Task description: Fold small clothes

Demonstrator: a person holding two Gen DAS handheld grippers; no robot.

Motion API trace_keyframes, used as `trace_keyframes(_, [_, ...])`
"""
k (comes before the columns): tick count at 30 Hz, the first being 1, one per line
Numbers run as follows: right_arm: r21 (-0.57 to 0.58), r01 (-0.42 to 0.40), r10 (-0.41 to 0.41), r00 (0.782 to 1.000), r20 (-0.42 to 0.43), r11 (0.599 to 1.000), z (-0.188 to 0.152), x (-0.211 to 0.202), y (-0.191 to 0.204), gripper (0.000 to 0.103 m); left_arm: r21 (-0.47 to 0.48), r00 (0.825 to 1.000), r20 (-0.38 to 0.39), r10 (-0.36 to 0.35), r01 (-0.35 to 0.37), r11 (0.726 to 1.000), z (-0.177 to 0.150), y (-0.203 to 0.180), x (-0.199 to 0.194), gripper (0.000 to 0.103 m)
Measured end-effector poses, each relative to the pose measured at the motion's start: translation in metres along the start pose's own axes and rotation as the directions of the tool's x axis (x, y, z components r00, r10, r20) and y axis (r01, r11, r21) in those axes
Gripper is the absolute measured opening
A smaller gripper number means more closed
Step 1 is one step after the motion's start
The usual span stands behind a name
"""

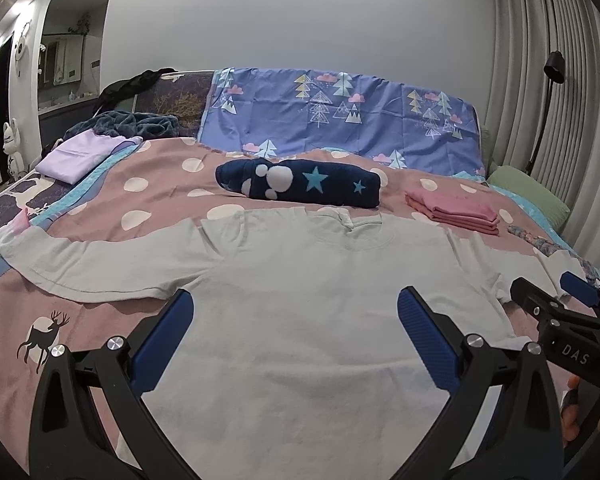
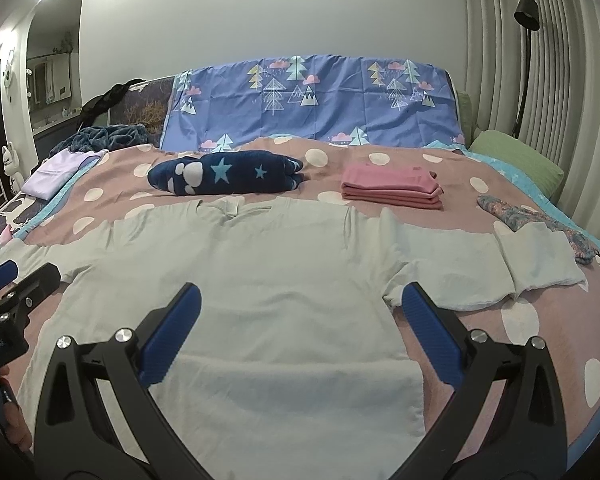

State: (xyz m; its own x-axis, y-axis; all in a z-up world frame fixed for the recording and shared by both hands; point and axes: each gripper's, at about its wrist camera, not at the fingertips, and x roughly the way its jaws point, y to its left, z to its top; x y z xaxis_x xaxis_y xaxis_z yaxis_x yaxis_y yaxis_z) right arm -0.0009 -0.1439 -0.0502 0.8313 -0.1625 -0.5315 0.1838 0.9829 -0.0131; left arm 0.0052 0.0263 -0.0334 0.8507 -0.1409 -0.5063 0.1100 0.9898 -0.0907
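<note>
Hovering both claws over the shirt [image 1: 300,300].
Your left gripper [image 1: 294,334] and right gripper [image 2: 300,326] gape wide, holding nothing; pink stack [image 2: 392,186] lies beyond the shirt.

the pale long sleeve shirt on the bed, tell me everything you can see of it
The pale long sleeve shirt lies flat and spread on the pink dotted bedspread, neckline toward the headboard. It looks like soft, slightly wrinkled cotton, greyish white, with a small tag at the collar. Both sleeves stretch out sideways; the right sleeve's cuff end looks folded over. The hem is nearest the cameras. The open left gripper and open right gripper hover over its body, gripping nothing.
</note>
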Motion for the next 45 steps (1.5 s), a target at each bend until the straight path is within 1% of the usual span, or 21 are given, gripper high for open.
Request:
trace_keyframes(5, [-0.002, -0.005, 0.005, 1.0, -0.013, 1.0, -0.002, 0.003, 0.001, 0.101, 0.019, 1.0, 0.001, -0.003, 0.003, 1.0, -0.002, -0.001, 0.0, 0.102])
trace_keyframes(15, [-0.001, -0.01, 0.01, 0.999, -0.035, 1.0, -0.006, 0.01, 0.003, 0.101, -0.002, 1.0, -0.017, -0.009, 0.009, 1.0, -0.002, 0.005, 0.006, 0.102])
trace_keyframes(19, [-0.007, -0.009, 0.008, 0.999, -0.042, 1.0, -0.007, 0.013, 0.004, 0.101, -0.04, 0.999, -0.033, -0.037, 0.036, 0.999, 0.0, 0.02, 0.016, 0.102])
trace_keyframes(22, [-0.007, -0.005, 0.004, 0.999, -0.053, 1.0, -0.008, 0.017, 0.003, 0.101, -0.102, 0.998, -0.062, 0.003, -0.009, 0.995, -0.001, 0.051, 0.029, 0.102])
trace_keyframes(23, [-0.007, -0.003, 0.003, 0.999, -0.055, 1.0, -0.008, 0.018, 0.002, 0.101, -0.133, 0.996, -0.078, 0.036, -0.046, 0.99, -0.003, 0.072, 0.035, 0.096])
trace_keyframes(24, [-0.007, -0.001, 0.0, 0.998, -0.056, 1.0, -0.009, 0.019, 0.002, 0.101, -0.151, 0.995, -0.084, 0.044, -0.056, 0.987, -0.004, 0.085, 0.038, 0.085])
trace_keyframes(25, [-0.007, 0.003, -0.004, 0.998, -0.059, 1.0, -0.009, 0.021, 0.001, 0.101, -0.19, 0.994, -0.099, 0.043, -0.061, 0.98, -0.008, 0.111, 0.044, 0.079])
trace_keyframes(26, [-0.007, 0.006, -0.006, 0.998, -0.062, 1.0, -0.009, 0.023, 0.0, 0.101, -0.222, 0.992, -0.119, 0.051, -0.076, 0.972, -0.011, 0.129, 0.049, 0.07])
trace_keyframes(27, [-0.005, 0.009, -0.01, 0.998, -0.067, 1.0, -0.01, 0.025, -0.001, 0.101, -0.265, 0.987, -0.146, 0.067, -0.104, 0.959, -0.016, 0.154, 0.054, 0.066])
trace_keyframes(28, [-0.001, 0.01, -0.011, 0.997, -0.074, 1.0, -0.01, 0.027, -0.001, 0.101, -0.297, 0.984, -0.161, 0.076, -0.122, 0.947, -0.02, 0.172, 0.057, 0.056])
trace_keyframes(29, [0.0, 0.011, -0.011, 0.997, -0.081, 1.0, -0.011, 0.029, -0.001, 0.101, -0.351, 0.98, -0.183, 0.085, -0.145, 0.925, -0.026, 0.201, 0.062, 0.052])
trace_keyframes(31, [-0.003, 0.012, -0.012, 0.996, -0.089, 1.0, -0.012, 0.032, 0.0, 0.101, -0.438, 0.975, -0.206, 0.084, -0.169, 0.883, -0.036, 0.245, 0.067, 0.051])
trace_keyframes(33, [-0.015, 0.019, -0.021, 0.995, -0.098, 1.0, -0.013, 0.036, 0.002, 0.101, -0.524, 0.973, -0.214, 0.084, -0.187, 0.831, -0.045, 0.291, 0.073, 0.051])
trace_keyframes(35, [-0.022, 0.023, -0.026, 0.994, -0.108, 0.999, -0.014, 0.04, 0.003, 0.101, -0.578, 0.965, -0.235, 0.115, -0.234, 0.782, -0.051, 0.332, 0.082, 0.051])
trace_keyframes(36, [-0.024, 0.025, -0.028, 0.993, -0.111, 0.999, -0.014, 0.041, 0.004, 0.101, -0.587, 0.959, -0.249, 0.133, -0.258, 0.768, -0.052, 0.342, 0.086, 0.051])
trace_keyframes(37, [-0.026, 0.028, -0.031, 0.993, -0.114, 0.999, -0.014, 0.042, 0.004, 0.101, -0.601, 0.948, -0.271, 0.167, -0.302, 0.74, -0.054, 0.361, 0.092, 0.051])
trace_keyframes(38, [-0.029, 0.032, -0.035, 0.993, -0.115, 0.999, -0.014, 0.044, 0.005, 0.101, -0.611, 0.943, -0.277, 0.182, -0.32, 0.724, -0.054, 0.37, 0.094, 0.051])
trace_keyframes(39, [-0.034, 0.036, -0.04, 0.992, -0.116, 0.999, -0.014, 0.045, 0.005, 0.101, -0.621, 0.943, -0.27, 0.193, -0.324, 0.714, -0.053, 0.379, 0.096, 0.051])
trace_keyframes(41, [-0.041, 0.047, -0.052, 0.992, -0.119, 0.998, -0.013, 0.048, 0.006, 0.101, -0.633, 0.936, -0.27, 0.226, -0.349, 0.691, -0.047, 0.398, 0.102, 0.052])
trace_keyframes(43, [-0.045, 0.057, -0.062, 0.99, -0.124, 0.997, -0.012, 0.051, 0.006, 0.101, -0.634, 0.92, -0.282, 0.274, -0.392, 0.666, -0.037, 0.415, 0.109, 0.052])
trace_keyframes(45, [-0.043, 0.062, -0.067, 0.99, -0.127, 0.997, -0.012, 0.054, 0.006, 0.101, -0.639, 0.909, -0.285, 0.303, -0.416, 0.647, -0.032, 0.424, 0.112, 0.052])
